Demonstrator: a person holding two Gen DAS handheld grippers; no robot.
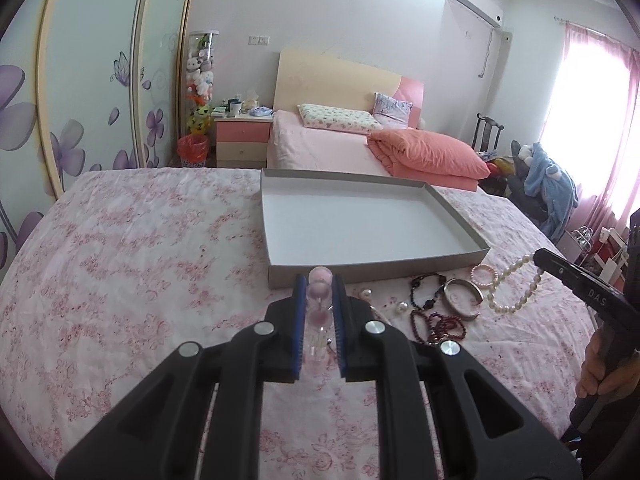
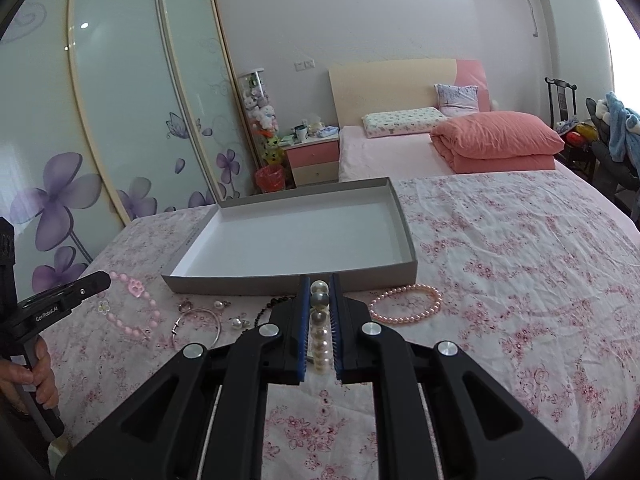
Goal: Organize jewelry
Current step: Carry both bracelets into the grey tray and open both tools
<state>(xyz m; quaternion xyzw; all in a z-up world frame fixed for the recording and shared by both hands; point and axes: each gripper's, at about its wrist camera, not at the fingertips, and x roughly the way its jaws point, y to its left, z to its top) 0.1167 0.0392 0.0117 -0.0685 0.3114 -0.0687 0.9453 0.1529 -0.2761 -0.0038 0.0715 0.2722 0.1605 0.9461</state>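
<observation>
Between the blue pads of the left gripper (image 1: 318, 312), low in the centre of the left wrist view, a pink bead bracelet (image 1: 319, 300) is pinched; its beads are lined up along the fingers, so its long axis runs up the frame toward the shallow grey box (image 1: 276, 236). In the right wrist view the same bracelet is seen at lower left, its loop (image 2: 134, 312) draped over the floral bedsheet (image 2: 520, 264) with a paw-shaped charm among the beads. It is judged light, limp and smooth: the strand will sag and swing from whichever beads are held, and round beads may slip from the pads, so a grip across several beads looks safest.

Low in the centre of the right wrist view, the right gripper (image 2: 320, 320) is closed on a pearl necklace (image 2: 320, 332), a run of pearls lying along the fingers and pointing up-frame at the box's near wall. In the left wrist view its free loop (image 1: 516, 288) hangs from the gripper at right and trails onto the sheet. It is likely heavier than the bracelet, equally limp, and easily scratched.

Near these, at lower right of the left view, lie a pink pearl bracelet (image 1: 484, 275), a silver bangle (image 1: 464, 298), dark bead strands (image 1: 430, 312) and loose pearl earrings (image 1: 401, 307). Nothing is seen inside the box.
</observation>
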